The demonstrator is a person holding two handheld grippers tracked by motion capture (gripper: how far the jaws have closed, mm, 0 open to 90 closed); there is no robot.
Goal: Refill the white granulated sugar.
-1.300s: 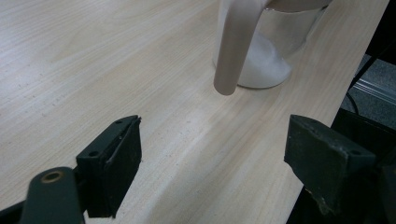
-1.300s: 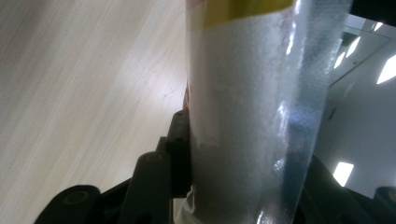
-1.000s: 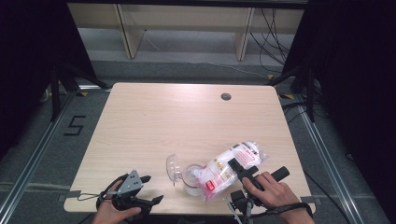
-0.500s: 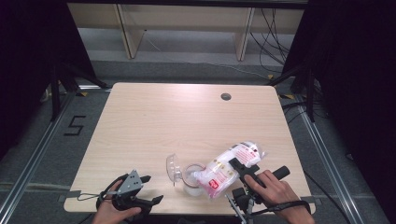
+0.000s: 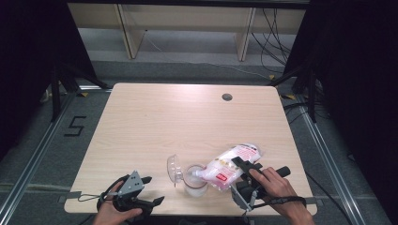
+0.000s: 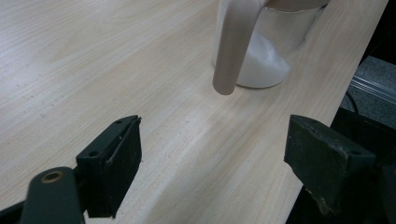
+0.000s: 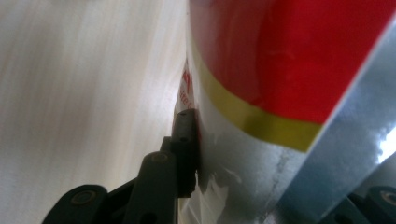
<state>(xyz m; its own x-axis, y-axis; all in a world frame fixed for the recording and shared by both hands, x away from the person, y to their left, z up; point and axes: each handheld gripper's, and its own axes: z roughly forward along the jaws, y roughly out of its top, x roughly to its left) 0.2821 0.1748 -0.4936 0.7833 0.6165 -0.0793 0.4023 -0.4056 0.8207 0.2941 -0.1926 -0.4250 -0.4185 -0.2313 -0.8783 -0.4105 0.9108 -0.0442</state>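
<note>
A clear jar (image 5: 195, 182) with white powder in its bottom stands near the table's front edge, its clear lid (image 5: 174, 168) swung open to the left. My right gripper (image 5: 240, 180) is shut on a plastic bag (image 5: 230, 161) with a red label, holding it tilted with its mouth at the jar's rim. Its jaws have just squeezed a little tighter on the bag. In the right gripper view the bag (image 7: 289, 56) presses against one finger (image 7: 184, 149). My left gripper (image 5: 152, 190) rests open at the front left; in its own view the gripper (image 6: 212, 158) has the jar (image 6: 266, 51) ahead, apart from it.
The wooden table (image 5: 187, 122) has a round cable hole (image 5: 227, 97) at the back right. The jar and both grippers sit close to the front edge. Shelving legs and cables stand on the floor behind, and dark curtains hang at both sides.
The right hand has shifted slightly with the bag, whose mouth now lies closer to the jar. The left gripper has not moved.
</note>
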